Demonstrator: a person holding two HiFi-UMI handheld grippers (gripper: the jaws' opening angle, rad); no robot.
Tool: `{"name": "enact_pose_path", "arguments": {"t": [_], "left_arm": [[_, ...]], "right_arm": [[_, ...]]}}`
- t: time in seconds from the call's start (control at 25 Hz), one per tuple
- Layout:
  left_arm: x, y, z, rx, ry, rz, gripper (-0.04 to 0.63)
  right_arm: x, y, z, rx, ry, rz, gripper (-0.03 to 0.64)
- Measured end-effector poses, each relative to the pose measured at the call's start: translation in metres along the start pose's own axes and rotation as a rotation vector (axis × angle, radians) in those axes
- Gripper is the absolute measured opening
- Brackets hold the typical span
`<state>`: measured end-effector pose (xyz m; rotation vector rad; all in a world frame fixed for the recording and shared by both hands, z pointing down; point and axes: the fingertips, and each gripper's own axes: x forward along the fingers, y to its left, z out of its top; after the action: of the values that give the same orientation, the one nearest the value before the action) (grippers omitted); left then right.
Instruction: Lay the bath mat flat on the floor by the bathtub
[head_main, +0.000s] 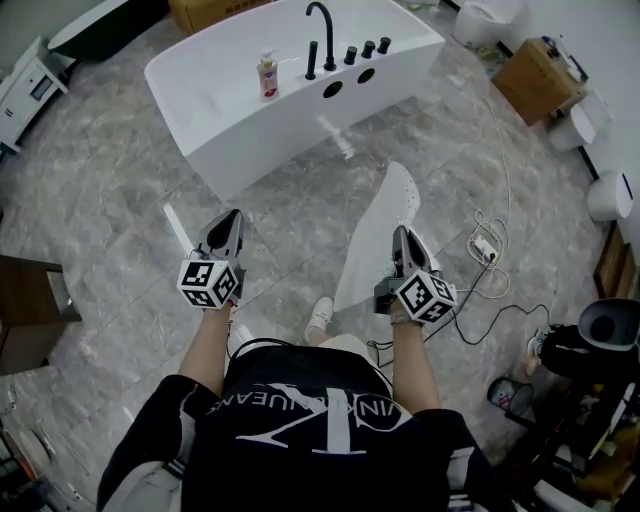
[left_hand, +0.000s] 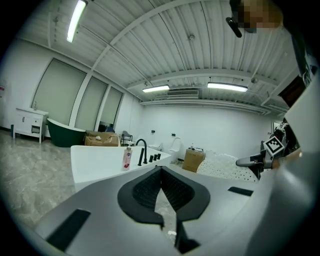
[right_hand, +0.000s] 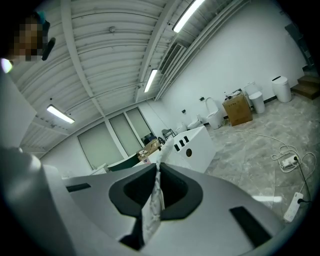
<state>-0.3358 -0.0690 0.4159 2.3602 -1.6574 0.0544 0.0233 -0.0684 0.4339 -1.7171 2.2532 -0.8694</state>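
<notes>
A white dotted bath mat (head_main: 385, 225) hangs in the air, edge-up, pinched along one edge by my right gripper (head_main: 401, 232), which is shut on it. In the right gripper view the mat's edge (right_hand: 152, 210) runs between the closed pads of the right gripper (right_hand: 157, 167). My left gripper (head_main: 232, 215) hovers to the mat's left, apart from it, its jaws shut with nothing between them (left_hand: 161, 169). The left gripper view shows the mat (left_hand: 225, 165) off to its right. The white bathtub (head_main: 230, 110) with a black faucet (head_main: 322, 35) stands ahead on the grey marble floor.
A soap bottle (head_main: 267, 76) stands on the tub's rim. A power strip with cables (head_main: 487, 248) lies on the floor at the right. A cardboard box (head_main: 535, 80) sits far right, a brown wooden piece (head_main: 30, 310) at the left. The person's shoe (head_main: 320, 318) is below the mat.
</notes>
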Motion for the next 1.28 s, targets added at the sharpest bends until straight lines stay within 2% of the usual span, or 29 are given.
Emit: {"name": "enact_pose_path", "arguments": {"t": [0.48,0.6,0.92,1.28], "left_arm": [[0.134,-0.061,0.01,0.011,-0.02,-0.06,0.014],[0.166,-0.082,0.009,0.014,-0.017,-0.102,0.014],[0.252,-0.119,0.003,0.025,0.021,-0.197,0.014],[0.391,-0.167,0.008,0.014,0.036,-0.295,0.014]], "right_arm": [[0.055,-0.077,0.072,-0.022,-0.028,0.006,0.035],[0.068,-0.101,0.093,-0.01,-0.055,-0.019,0.035],[0.103,-0.163,0.131,-0.055,-0.048,-0.093,0.035],[0.144,-0.233,0.18,-0.058,-0.053,-0.141,0.035]]}}
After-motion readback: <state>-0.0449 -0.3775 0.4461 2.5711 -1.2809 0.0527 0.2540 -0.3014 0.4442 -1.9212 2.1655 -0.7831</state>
